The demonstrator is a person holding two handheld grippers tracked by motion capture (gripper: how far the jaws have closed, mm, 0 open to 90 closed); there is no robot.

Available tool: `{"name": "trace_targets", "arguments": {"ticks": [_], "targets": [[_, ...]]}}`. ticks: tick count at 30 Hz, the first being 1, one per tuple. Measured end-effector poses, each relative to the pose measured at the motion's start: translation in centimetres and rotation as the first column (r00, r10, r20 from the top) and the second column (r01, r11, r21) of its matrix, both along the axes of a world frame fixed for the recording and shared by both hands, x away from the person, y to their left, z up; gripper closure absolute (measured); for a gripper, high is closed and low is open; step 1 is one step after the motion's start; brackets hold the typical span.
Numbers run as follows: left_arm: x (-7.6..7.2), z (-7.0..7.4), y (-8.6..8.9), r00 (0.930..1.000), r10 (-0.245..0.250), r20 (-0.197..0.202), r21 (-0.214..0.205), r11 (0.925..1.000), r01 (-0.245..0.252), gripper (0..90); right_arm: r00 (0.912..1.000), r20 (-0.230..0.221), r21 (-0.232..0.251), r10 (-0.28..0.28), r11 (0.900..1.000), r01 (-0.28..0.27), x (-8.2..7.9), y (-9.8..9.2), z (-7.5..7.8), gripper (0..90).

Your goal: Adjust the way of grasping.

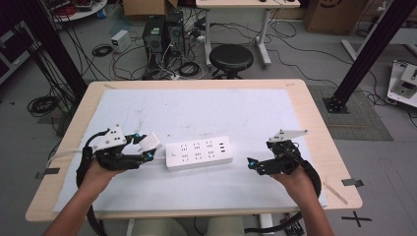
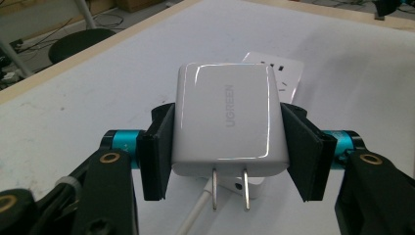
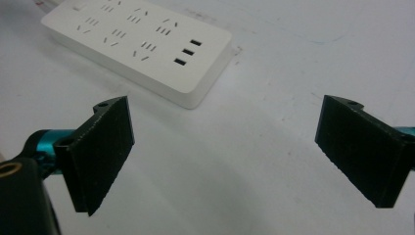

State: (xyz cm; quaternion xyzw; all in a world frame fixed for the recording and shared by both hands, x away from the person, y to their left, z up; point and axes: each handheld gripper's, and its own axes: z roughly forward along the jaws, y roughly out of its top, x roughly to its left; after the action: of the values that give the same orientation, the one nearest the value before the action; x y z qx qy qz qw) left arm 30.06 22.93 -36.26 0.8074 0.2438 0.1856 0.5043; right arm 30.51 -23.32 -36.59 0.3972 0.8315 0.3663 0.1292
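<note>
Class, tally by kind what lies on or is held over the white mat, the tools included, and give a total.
Power strip: 1
Charger, clamped in the left hand-held gripper: 1
Hand-held grippers, counting the open right hand-held gripper: 2
Total: 4

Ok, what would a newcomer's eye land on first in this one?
Probably the white charger clamped in the left tool, prongs pointing down, just left of the white power strip at the table's middle. Then the right tool, open and holding nothing, to the strip's right.

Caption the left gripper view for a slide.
Left claw clamps a white UGREEN charger, prongs toward camera, above the power strip.
</note>
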Motion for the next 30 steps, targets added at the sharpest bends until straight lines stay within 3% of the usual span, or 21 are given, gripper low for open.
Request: {"name": "trace_targets", "arguments": {"ticks": [13,20,25,30], "targets": [[-0.6,-0.3,-2.7,0.9934,-0.109,0.036,0.056,0.9927,0.107,42.5,0.9907,-0.1,0.107,0.092,0.9909,-0.082,0.5,3.0,1.0,7.4],[-0.6,-0.5,-3.4,0.9884,-0.144,0.049,0.066,0.9879,0.14,42.5,0.9848,-0.126,0.108,0.119,0.9885,-0.106,0.8,4.2,1.2,7.4],[-0.7,-0.5,-3.9,0.9808,-0.184,0.066,0.082,0.9806,0.178,42.5,0.9734,-0.17,0.144,0.153,0.9811,-0.129,1.4,5.0,1.1,7.4],[-0.9,-0.6,-4.4,0.9707,-0.225,0.084,0.099,0.9713,0.216,42.5,0.9576,-0.204,0.201,0.203,0.9662,-0.162,1.8,6.2,1.2,7.4]]}}
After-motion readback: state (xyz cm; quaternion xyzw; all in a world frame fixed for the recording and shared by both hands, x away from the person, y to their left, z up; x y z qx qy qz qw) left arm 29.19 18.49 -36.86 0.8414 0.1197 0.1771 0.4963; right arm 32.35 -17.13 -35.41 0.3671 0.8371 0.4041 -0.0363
